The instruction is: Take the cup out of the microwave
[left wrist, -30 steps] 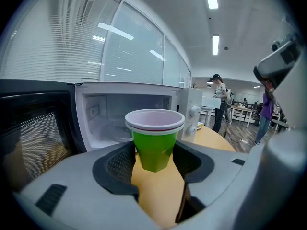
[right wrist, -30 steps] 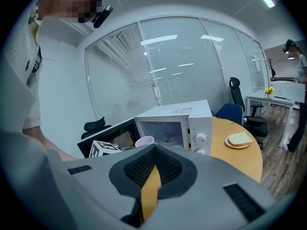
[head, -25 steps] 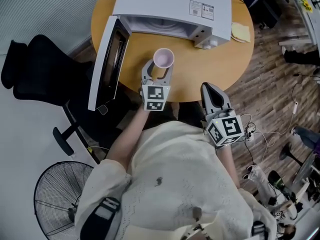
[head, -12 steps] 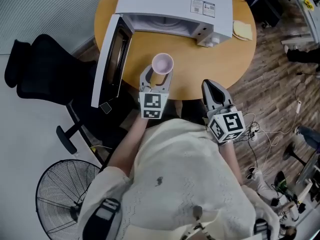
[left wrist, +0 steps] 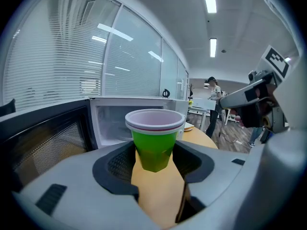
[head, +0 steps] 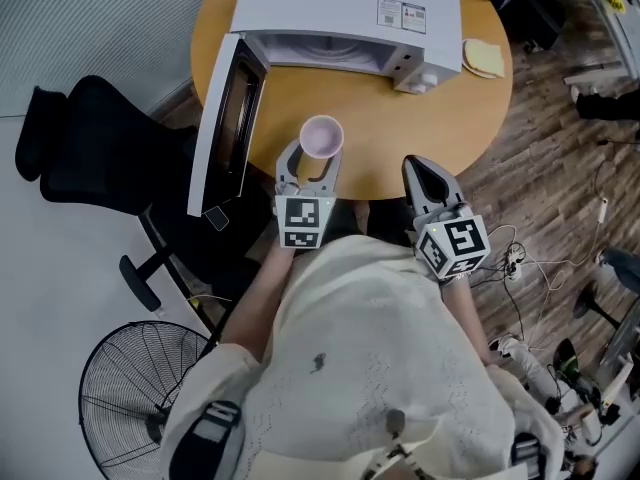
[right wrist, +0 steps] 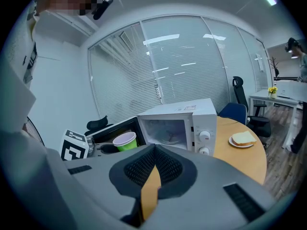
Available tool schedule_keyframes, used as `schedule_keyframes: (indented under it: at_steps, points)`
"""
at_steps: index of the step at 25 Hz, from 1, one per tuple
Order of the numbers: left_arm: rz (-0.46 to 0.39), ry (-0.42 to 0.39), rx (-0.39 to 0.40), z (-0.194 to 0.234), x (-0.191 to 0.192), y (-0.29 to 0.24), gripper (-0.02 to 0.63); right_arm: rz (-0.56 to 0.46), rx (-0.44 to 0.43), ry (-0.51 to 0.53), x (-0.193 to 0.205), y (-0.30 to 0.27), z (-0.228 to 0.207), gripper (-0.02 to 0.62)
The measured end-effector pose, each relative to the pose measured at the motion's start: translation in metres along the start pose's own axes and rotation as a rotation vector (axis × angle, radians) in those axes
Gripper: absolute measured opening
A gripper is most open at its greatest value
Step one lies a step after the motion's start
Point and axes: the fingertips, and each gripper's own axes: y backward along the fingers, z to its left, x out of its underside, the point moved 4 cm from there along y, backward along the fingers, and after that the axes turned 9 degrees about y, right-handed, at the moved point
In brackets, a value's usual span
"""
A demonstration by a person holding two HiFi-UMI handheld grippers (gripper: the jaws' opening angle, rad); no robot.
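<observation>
Cup [head: 322,136] green, pink inside, pinched upright in left tool [head: 309,158], frame centre, outside open microwave [head: 340,13]. Right tool [head: 419,170] pressed together, empty, near surface [head: 430,118] edge.

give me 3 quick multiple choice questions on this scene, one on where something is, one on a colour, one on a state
1. Where is the cup relative to the microwave?
A. inside it
B. outside it, between the jaws of the left tool
C. on top of it

2. What colour is the cup's outer wall?
A. green
B. blue
C. black

3. How is the microwave door?
A. shut
B. open
C. missing

Answers:
1 B: the left gripper view shows the jaws on either side of the cup, with the microwave behind it.
2 A: the wall is green below a pale rim.
3 B: in the head view the door stands swung out at the microwave's left, and the left gripper view looks into the bare inside.
</observation>
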Motion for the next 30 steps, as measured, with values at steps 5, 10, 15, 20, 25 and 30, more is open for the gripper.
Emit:
schedule_keyframes:
  at_steps: [5,10,15,20,25,30]
  points:
    - [0.002,0.004,0.002,-0.003,-0.006,0.006,0.265,-0.005,0.005,0.008,-0.002,0.0,-0.002,0.008]
    - [0.003,0.005,0.013,-0.008,-0.012,0.007,0.265,-0.008,0.016,0.013,-0.006,0.001,-0.004,0.008]
    - [-0.01,-0.003,0.02,-0.01,-0.026,0.008,0.265,-0.017,0.025,0.023,-0.011,0.002,-0.006,0.008]
    - [-0.026,0.0,0.035,-0.011,-0.044,0.007,0.265,-0.035,0.036,0.027,-0.019,0.003,-0.011,0.008]
    - [-0.025,0.007,0.043,-0.014,-0.059,0.008,0.265,-0.062,0.065,0.023,-0.031,0.009,-0.019,0.008]
    - [-0.027,0.005,0.054,-0.016,-0.076,0.012,0.265,-0.107,0.082,0.038,-0.051,0.016,-0.024,0.008]
